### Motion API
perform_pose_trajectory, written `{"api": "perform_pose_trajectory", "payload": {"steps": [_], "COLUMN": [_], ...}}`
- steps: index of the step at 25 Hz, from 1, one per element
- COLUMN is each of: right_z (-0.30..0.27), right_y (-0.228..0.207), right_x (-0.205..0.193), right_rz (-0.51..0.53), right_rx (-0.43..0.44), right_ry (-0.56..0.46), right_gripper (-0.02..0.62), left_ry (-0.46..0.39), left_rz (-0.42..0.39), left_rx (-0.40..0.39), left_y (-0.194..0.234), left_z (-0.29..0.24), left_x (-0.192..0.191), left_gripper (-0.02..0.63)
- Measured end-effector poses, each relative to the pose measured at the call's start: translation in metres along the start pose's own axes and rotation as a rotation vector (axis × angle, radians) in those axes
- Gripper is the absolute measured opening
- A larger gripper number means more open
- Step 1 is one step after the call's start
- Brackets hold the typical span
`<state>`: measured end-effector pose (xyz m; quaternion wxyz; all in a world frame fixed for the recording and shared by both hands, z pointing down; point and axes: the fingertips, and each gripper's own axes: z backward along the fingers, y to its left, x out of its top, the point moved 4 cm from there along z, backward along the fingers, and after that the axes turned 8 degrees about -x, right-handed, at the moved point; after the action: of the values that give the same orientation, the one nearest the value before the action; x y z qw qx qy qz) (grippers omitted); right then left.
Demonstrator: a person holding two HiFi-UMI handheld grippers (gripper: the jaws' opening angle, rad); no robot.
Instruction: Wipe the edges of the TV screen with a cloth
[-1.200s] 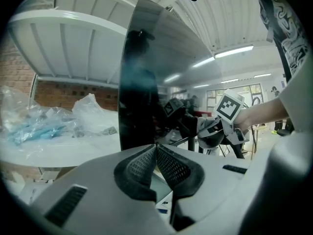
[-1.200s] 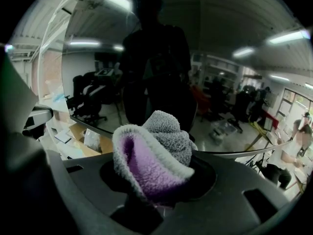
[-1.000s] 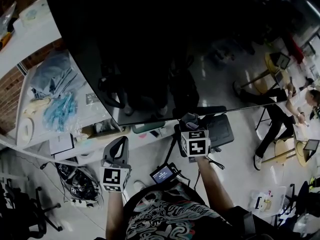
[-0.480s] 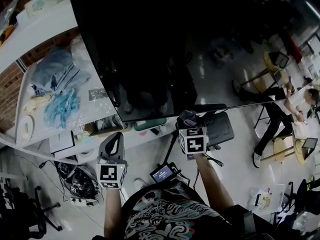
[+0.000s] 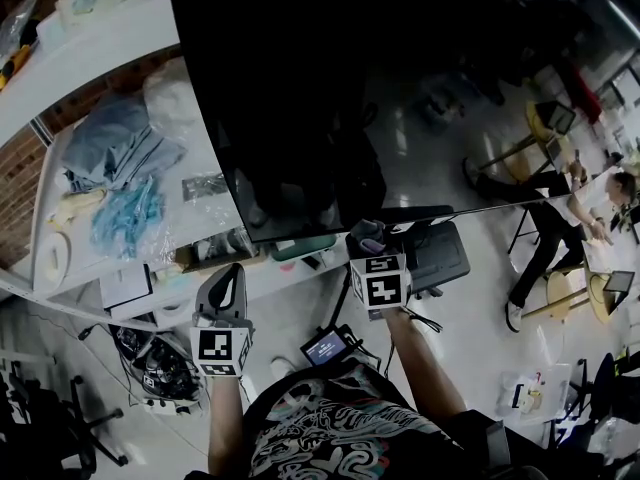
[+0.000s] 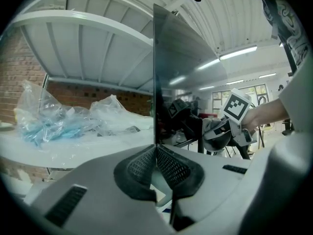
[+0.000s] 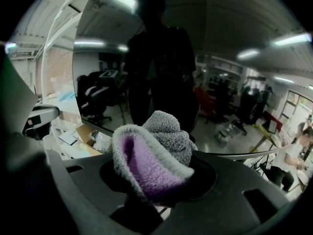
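TV screen, one; cloth, one.

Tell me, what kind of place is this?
Probably a workshop or lab: a brick wall, a white workbench piled with plastic bags, and a black office chair.

The TV screen is large, black and glossy (ceiling lights and a dark silhouette mirror in it), upright with its left edge over the white bench. The cloth, grey fleece with a purple inner face, sits bunched between the right gripper's fingers at the screen's lower edge.
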<state>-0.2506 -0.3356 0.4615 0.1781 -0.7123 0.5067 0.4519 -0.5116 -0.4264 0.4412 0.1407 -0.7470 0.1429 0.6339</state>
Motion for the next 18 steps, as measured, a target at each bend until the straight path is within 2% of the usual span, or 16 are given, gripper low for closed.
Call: {"api": "perform_pose_trajectory", "payload": {"steps": [18], "right_z": [0.002], "right_y": [0.052], "right_x": [0.012], "right_rz": [0.014], "right_rx": [0.057], "right_ry": [-0.005], "right_gripper": [0.209], "left_ry": [-0.01], "left_rz": [0.016], "left_rx": [0.0], "left_y": [0.022], "left_z": [0.014], "left_x": [-0.006], "left_gripper": [0.017]}}
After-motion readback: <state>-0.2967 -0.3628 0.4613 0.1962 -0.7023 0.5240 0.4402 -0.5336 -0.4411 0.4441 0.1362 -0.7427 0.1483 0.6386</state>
